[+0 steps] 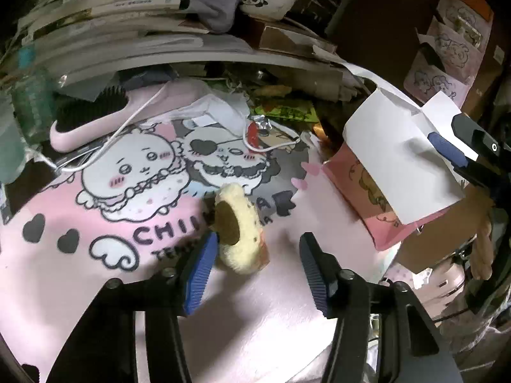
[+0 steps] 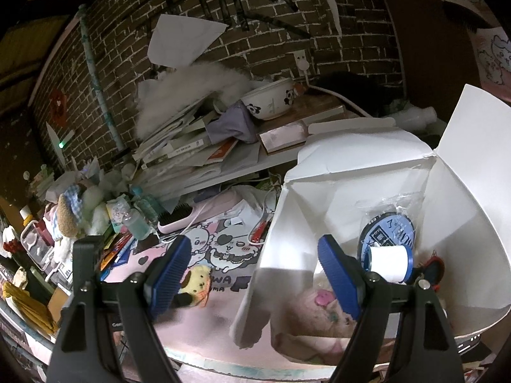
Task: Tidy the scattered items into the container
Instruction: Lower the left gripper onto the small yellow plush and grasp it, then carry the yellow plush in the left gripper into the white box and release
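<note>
Your left gripper [image 1: 258,249] sits released over the pink cartoon-print mat [image 1: 95,210], with the small fluffy yellow plush toy [image 1: 238,223] against its left pad, unpinched. Your right gripper [image 2: 255,258] is spread wide, straddling the near-left wall of the white folded-card box [image 2: 463,191].

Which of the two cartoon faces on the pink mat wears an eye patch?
The right-hand face, under the white cable by the box. Its neighbour has two open eyes, no patch.
</note>
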